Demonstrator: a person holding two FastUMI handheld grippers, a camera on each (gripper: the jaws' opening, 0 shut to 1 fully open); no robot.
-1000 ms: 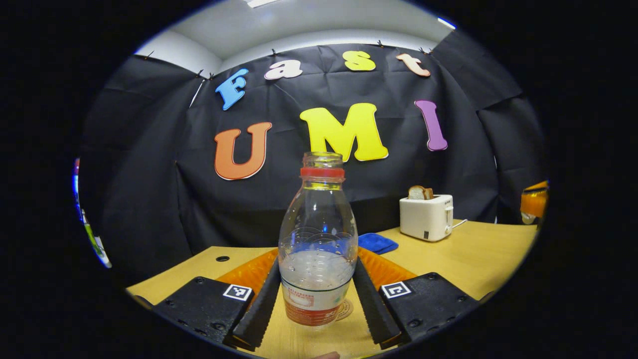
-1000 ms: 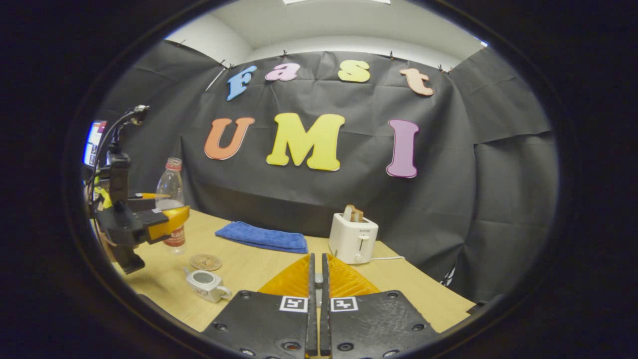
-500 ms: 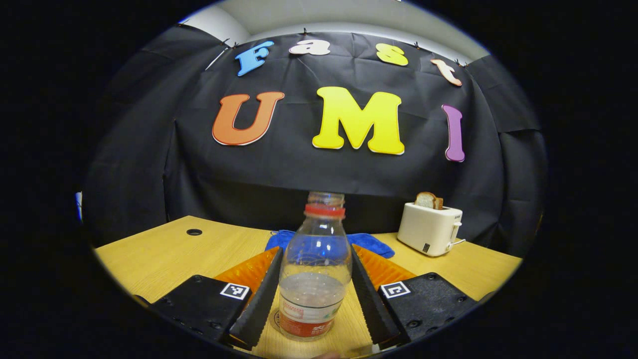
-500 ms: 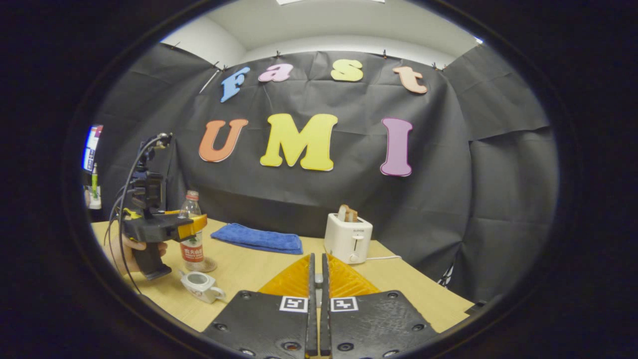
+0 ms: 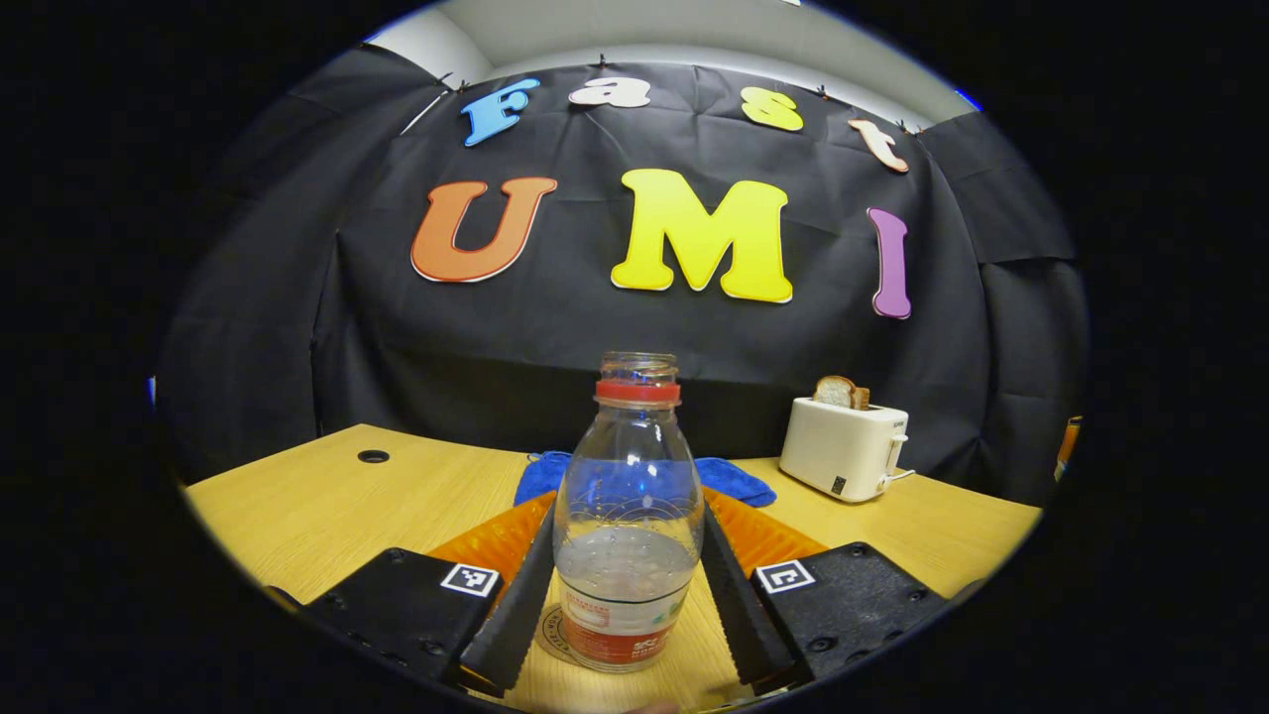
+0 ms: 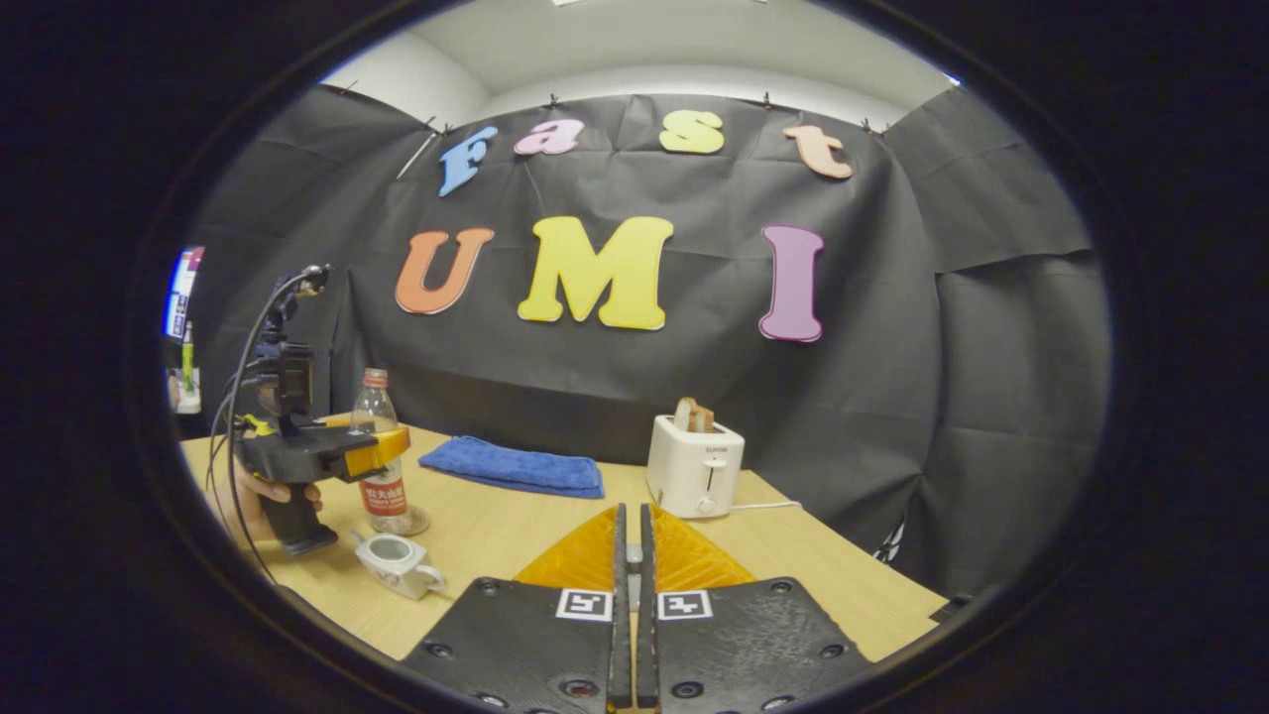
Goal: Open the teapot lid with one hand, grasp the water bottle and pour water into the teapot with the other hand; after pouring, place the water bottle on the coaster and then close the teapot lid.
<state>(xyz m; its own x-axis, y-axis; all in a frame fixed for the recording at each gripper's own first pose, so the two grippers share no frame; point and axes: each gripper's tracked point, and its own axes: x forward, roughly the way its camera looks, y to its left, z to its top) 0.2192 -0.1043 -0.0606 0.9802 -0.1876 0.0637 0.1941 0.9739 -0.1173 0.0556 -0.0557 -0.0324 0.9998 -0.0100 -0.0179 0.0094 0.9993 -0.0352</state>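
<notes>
So the water bottle [image 5: 629, 516] is sitting upright on the coaster [image 5: 555, 635] right now, between the left gripper [image 5: 627, 595] fingers. Looks like the pour is done and this is the set-down step, imo. The fingers run along both sides of the bottle, but I can't tell if they're pressing or already a hair loose, so grip state = unknown.

To do this bit well: make sure the base is flat on the coaster before letting go, open slowly and evenly so neither finger drags the bottle sideways, then pull straight back along the fingers. It's an open, light plastic bottle w/ water in the lower part, so a nudge could tip or slosh it.

Bottle itself: clear, red neck ring, no cap, red and white label low down, droplets inside.

Right gripper [image 6: 631, 555] has its fingers together, w/ nothing visible between them where they show. From there the teapot [image 6: 392, 558] is off to the left and near, small, white, lid off, just in front of the bottle. Closing it is what's left, and I can't spot the lid.
</notes>
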